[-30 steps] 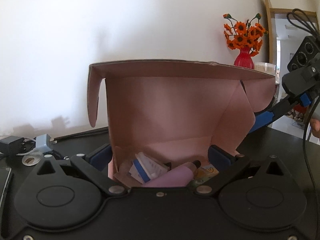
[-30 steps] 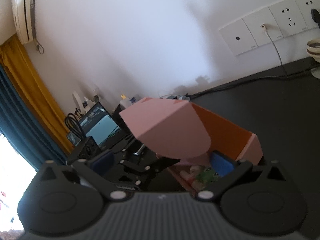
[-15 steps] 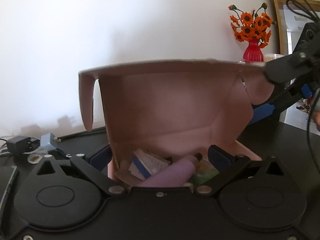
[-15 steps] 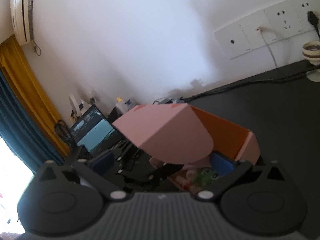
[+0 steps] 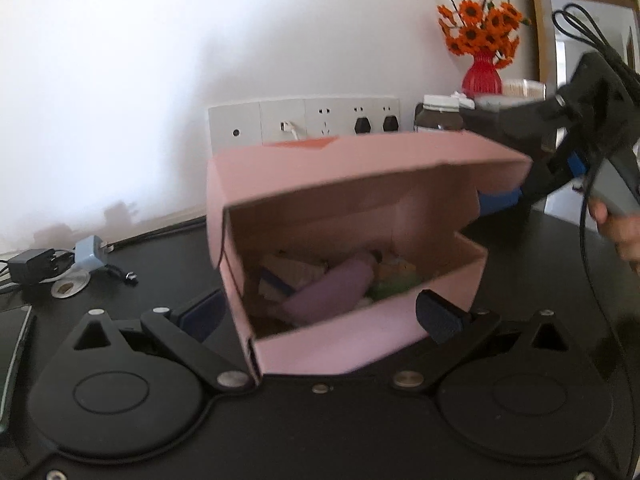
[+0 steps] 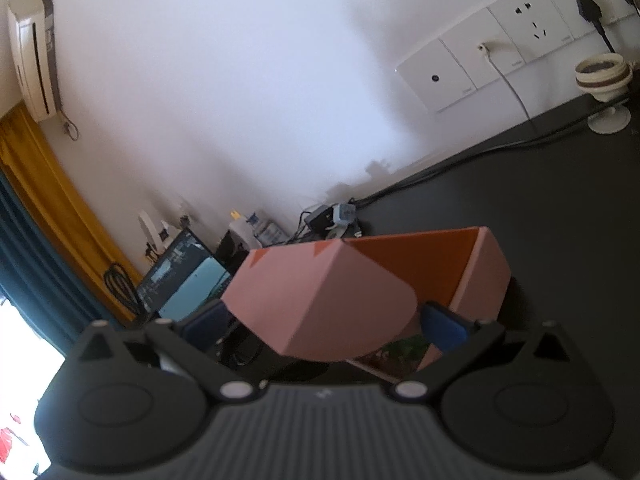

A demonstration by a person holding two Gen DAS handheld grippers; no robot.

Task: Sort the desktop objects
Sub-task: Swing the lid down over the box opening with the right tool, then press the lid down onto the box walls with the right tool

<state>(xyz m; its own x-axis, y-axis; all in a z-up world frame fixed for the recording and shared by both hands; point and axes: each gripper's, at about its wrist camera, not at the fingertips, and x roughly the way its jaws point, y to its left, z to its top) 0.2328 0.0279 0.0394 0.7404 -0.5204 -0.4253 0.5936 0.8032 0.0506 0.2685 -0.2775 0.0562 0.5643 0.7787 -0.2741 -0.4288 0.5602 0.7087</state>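
Observation:
The pink cardboard box (image 5: pixel 340 356) sits on the black desk. Its lid (image 5: pixel 360 164) hangs tilted, half shut over the opening. Inside lie a purple bottle (image 5: pixel 328 292), a blue-and-white packet (image 5: pixel 280 280) and something green (image 5: pixel 392 284). My left gripper (image 5: pixel 320 314) is open, its fingers standing on either side of the box's front wall. My right gripper (image 5: pixel 504 160) is at the lid's right end, one finger above it and a blue pad (image 5: pixel 500 200) below. In the right wrist view the lid's side flap (image 6: pixel 320 304) lies between the wide-open right gripper's (image 6: pixel 326 322) fingers.
Wall sockets (image 5: pixel 304 124), a dark jar (image 5: pixel 438 116) and a red vase of orange flowers (image 5: pixel 482 76) stand behind the box. Chargers and cables (image 5: pixel 90 256) lie at the left. A laptop (image 6: pixel 180 280) is farther left. A hand (image 5: pixel 624 232) holds the right gripper.
The lid has swung down from upright to half shut, and the right gripper has come down with it. The left gripper has pulled back a little from the box.

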